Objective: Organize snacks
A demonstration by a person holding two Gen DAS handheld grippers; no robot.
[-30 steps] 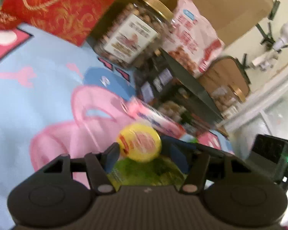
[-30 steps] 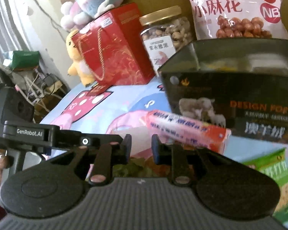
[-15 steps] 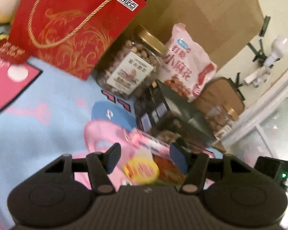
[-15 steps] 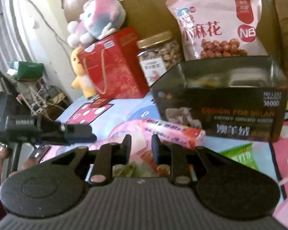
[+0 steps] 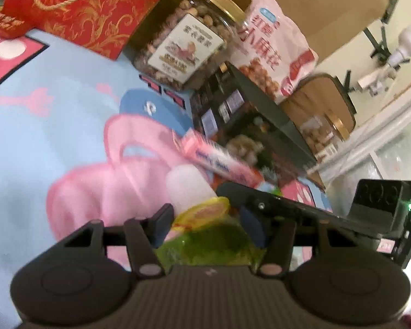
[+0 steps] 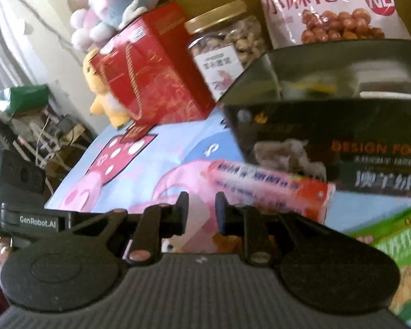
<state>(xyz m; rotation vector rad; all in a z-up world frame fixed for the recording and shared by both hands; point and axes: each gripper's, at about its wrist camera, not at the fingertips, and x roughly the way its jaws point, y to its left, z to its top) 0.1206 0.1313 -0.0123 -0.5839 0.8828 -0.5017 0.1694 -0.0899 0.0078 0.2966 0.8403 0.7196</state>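
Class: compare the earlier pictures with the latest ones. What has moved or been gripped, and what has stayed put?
The left gripper has dipped back down over the green packet with the yellow round label, fingers open around it, no grip evident. The right gripper has neared the pink-and-orange long box, still nearly shut. The dark open box stays put.

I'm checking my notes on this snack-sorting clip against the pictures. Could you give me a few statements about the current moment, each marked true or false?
1. The left gripper has a green packet with a yellow round label between its fingers. True.
2. The nut jar has a blue lid. False: the lid is gold.
3. The pink-and-orange long box lies on the cloth in front of the dark open box. True.
4. The right gripper is clamped on the nut jar. False: its fingers stand apart, far from the jar.
5. The red gift bag lies flat on the cloth. False: it stands upright.
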